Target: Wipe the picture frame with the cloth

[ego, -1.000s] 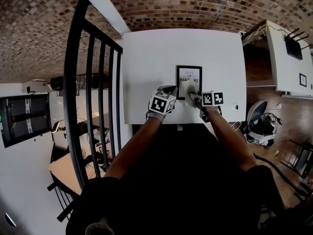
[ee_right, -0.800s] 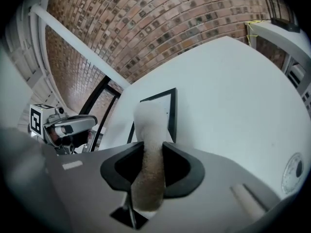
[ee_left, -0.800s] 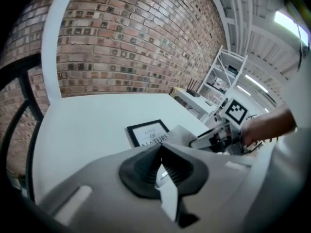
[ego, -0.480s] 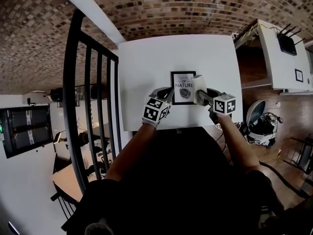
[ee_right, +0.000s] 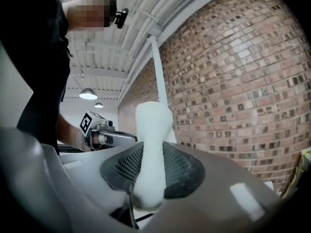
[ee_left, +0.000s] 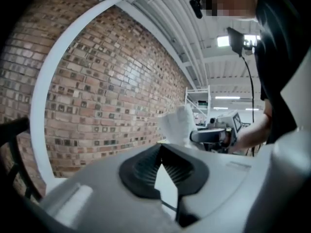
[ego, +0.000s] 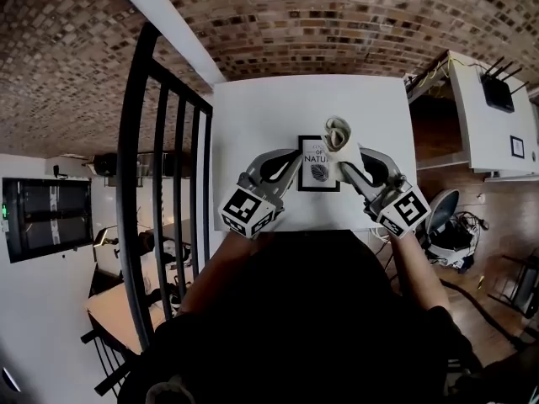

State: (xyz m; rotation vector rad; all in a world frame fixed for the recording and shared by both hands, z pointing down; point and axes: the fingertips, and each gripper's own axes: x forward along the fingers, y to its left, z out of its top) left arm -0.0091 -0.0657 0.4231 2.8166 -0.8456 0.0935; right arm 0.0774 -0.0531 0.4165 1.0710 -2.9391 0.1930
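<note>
So, right gripper (ego: 347, 154) pinching cloth (ego: 337, 131) mid-roll: soft, light, floppy. Left gripper (ego: 293, 156) jaws pressed together, empty. Picture frame (ego: 318, 173) flat on table (ego: 253, 116) between them, probably fragile; steady by edge.

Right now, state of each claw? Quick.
Left claw: closed on the picture frame.
Right claw: closed on the white cloth.
</note>
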